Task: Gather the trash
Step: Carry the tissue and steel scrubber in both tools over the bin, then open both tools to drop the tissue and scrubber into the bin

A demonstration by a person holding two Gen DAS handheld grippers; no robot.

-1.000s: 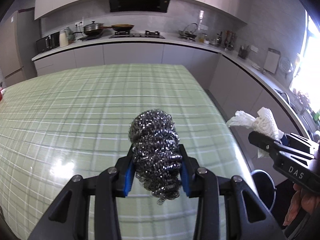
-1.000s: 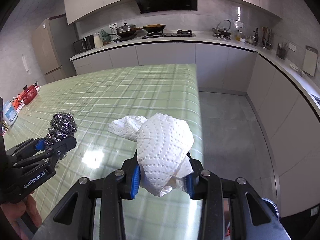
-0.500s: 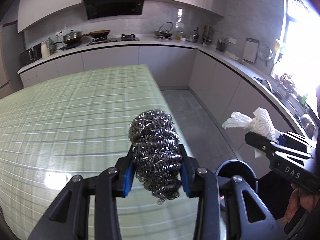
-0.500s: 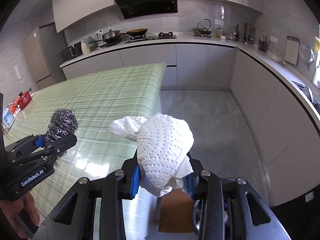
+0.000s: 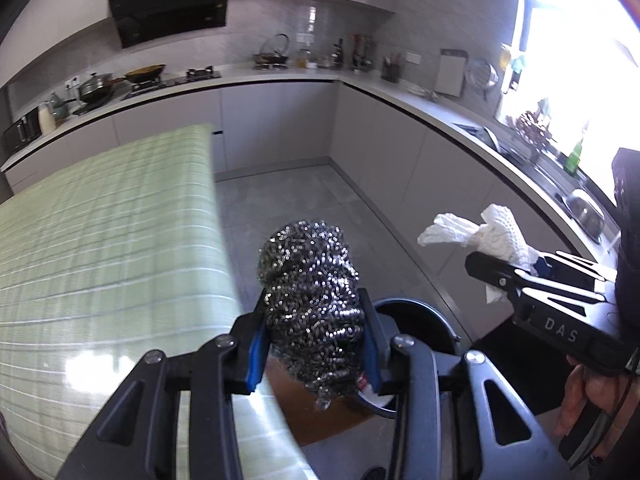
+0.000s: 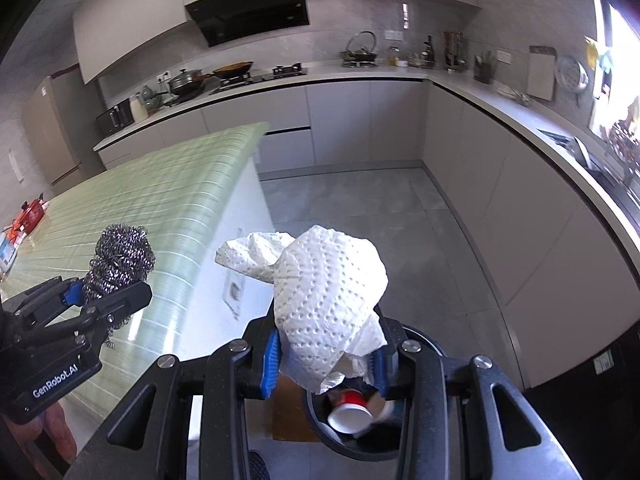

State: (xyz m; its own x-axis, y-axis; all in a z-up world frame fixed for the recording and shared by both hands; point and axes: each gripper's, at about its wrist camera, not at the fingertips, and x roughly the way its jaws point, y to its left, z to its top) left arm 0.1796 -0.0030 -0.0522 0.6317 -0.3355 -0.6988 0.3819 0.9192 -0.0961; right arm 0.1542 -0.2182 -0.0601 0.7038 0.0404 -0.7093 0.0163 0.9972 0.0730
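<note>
Both claws have swung off the green checked surface (image 6: 168, 208) within the last second and now hang toward the dark trash bin (image 6: 424, 340) standing on the floor just beside the surface's end. A second ago the surface filled the area beneath both claws; now the bin's open mouth lies beneath them.

Left claw (image 5: 316, 336): closed on the steel wool scourer (image 5: 310, 292), which is pinched between the blue pads. In the left wrist view the scourer hangs in front of the bin's near rim, not clearly over the opening.

Right claw (image 6: 326, 360): closed on the crumpled paper towel (image 6: 328, 288). In the right wrist view the towel sits directly above the bin mouth (a red-and-white paper cup (image 6: 352, 412) already lies inside).

Judgement: the carry phase is nearly complete. The right load appears ready for release; the left claw likely needs to advance further over the bin before opening, or the scourer may drop onto the floor.
</note>
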